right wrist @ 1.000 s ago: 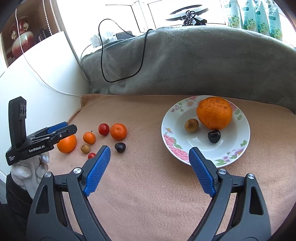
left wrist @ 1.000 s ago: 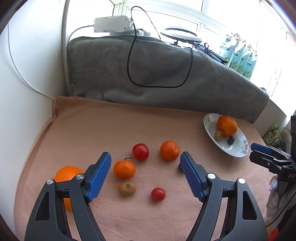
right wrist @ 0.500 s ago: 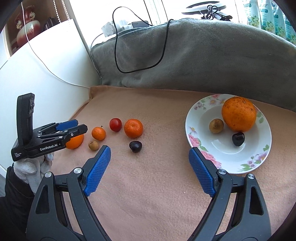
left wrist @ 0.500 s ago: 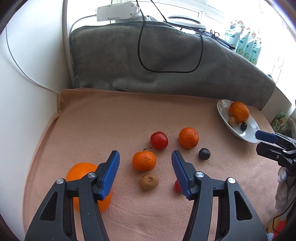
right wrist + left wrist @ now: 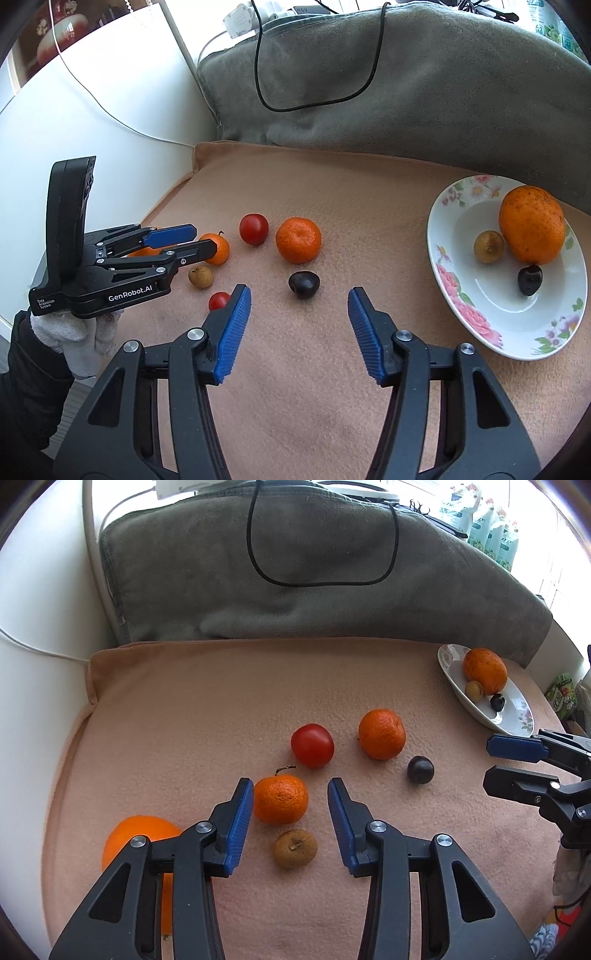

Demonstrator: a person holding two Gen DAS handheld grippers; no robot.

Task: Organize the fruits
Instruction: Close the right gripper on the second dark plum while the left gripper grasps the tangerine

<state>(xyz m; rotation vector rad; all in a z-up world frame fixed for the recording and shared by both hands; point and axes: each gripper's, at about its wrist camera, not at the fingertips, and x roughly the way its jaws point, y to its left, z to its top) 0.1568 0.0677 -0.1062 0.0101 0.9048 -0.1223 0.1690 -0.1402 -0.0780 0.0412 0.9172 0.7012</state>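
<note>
Left wrist view: the left gripper (image 5: 290, 792) has just been closing, its jaws apart and gripping nothing, framing a small stemmed mandarin (image 5: 280, 799) with pitted orange skin and a wrinkled brown fruit (image 5: 295, 848) below it, both resting on the peach cloth (image 5: 177, 716) alongside a glossy red tomato (image 5: 312, 744). Right wrist view: the right gripper (image 5: 299, 298) has likewise just been closing, jaws apart and empty, with a dark plum (image 5: 304, 284) lying on the cloth just ahead of the gap, while the flowered plate (image 5: 476, 317) to the right holds a large orange (image 5: 532, 229), a brown fruit and a dark one.
</note>
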